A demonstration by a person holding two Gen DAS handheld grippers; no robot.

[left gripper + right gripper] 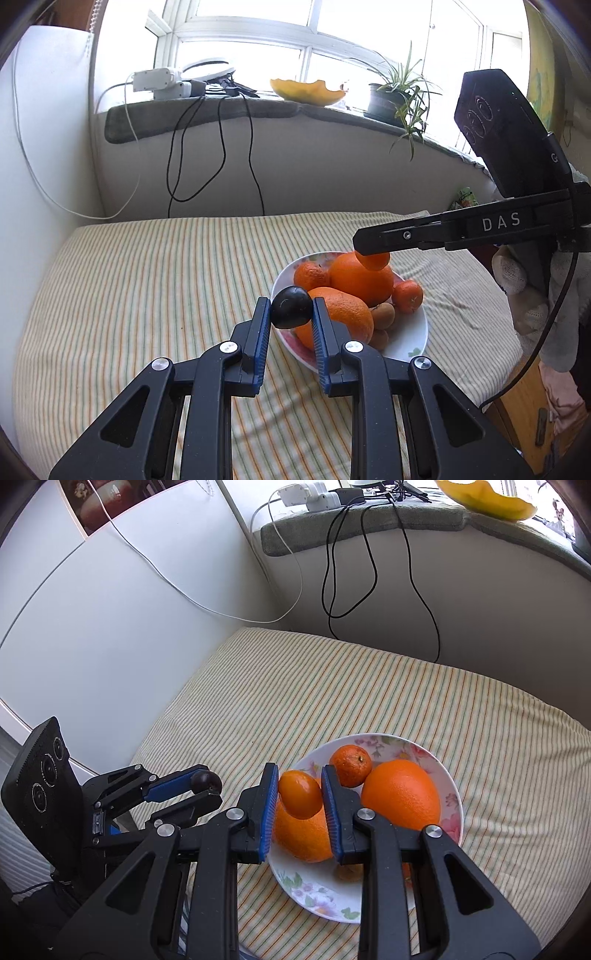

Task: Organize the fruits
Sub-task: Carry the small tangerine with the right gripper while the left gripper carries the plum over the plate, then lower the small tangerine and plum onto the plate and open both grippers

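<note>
Blue-padded jaws of the left gripper (pixel 291 314) fill the lower centre of the left wrist view, pinching a dark plum (pixel 291 307) by its sides, just above the near rim of the floral plate (pixel 413 343). We see the right gripper (pixel 300 794) in the lower centre of its own view, its jaws pressed on a small orange fruit (pixel 300 794) held over the heaped plate. On the plate lie two large oranges (pixel 361 277), two mandarins (pixel 311 276) and some small brown fruits (pixel 384 314) at the lower right edge. The plate rests on a striped bed cover (pixel 147 295), not on a desk.

Risks, as we judge them:
- The plum is round and smooth, gripped near the pad tips; a small slackening may let it roll out onto the cover.
- The heap is crowded; fruit released on top may roll off or push a mandarin over the rim.
- The soft bedding gives under load, so a downward press on the rim could tip the plate.
- Both grippers work close together over the plate, and could collide.
</note>
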